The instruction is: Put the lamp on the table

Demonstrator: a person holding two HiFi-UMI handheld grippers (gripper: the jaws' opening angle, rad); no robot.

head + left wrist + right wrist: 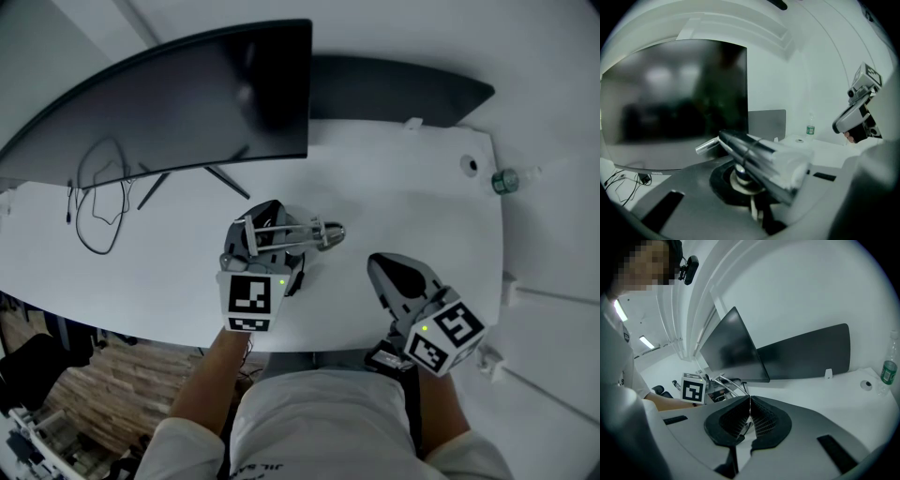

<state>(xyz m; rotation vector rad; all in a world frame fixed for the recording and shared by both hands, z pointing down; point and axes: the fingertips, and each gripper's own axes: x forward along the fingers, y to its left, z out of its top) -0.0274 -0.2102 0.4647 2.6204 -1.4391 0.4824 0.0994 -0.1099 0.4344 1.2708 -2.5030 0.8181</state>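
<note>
Lamp (298, 232), folded into metal bars, is clamped in my left gripper (272, 264), low over the table (403, 178), seemingly ready to set down; my right gripper (749, 404) is closed, empty, kept clear beside it; the lamp hides the grip point, and I cannot tell whether it touches the table.

Lamp (754, 152) v. blurry, close-up

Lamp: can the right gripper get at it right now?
Probably yes: only bare table lies between the right gripper and the lamp in the left gripper, though the right one's shut jaws must open first.
</note>
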